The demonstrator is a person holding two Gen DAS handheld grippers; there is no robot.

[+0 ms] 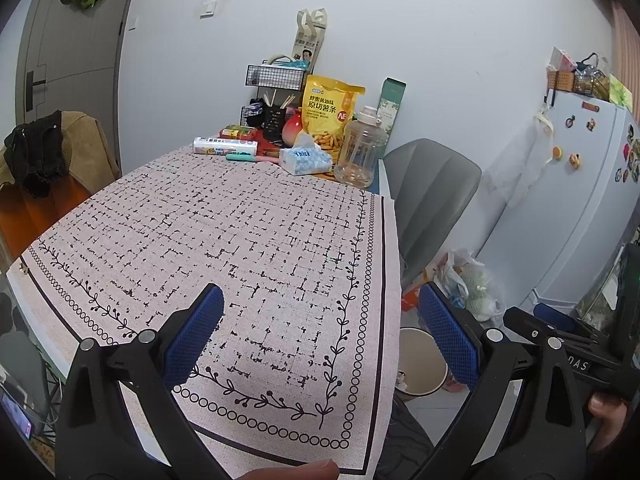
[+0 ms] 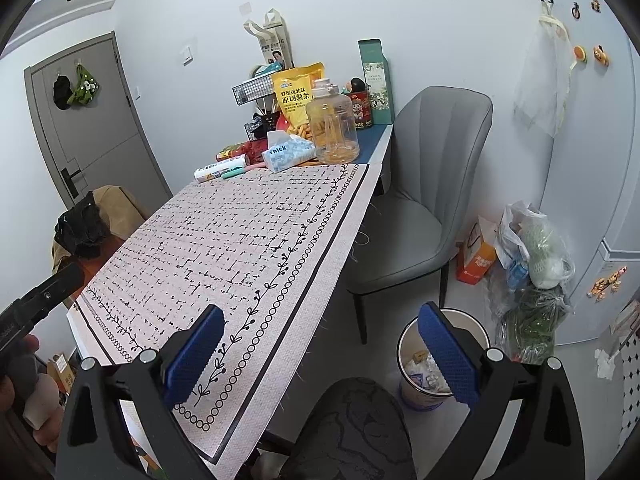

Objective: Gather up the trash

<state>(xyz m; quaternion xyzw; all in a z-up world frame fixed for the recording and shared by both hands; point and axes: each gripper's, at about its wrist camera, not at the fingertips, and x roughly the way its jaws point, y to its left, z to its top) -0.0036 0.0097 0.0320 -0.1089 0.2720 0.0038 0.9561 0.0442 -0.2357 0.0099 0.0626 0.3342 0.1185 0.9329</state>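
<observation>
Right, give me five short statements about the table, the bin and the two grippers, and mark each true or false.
1. Both the left gripper and the right gripper are open and hold nothing. True.
2. The trash bin on the floor is empty. False: the right wrist view shows wrappers and paper inside it.
3. The clear water jug stands at the far end of the table, beside the tissue pack. True.
4. The grey chair is stacked on top of the table. False: it stands on the floor at the table's side.
5. The middle of the patterned tablecloth is bare. True.
</observation>
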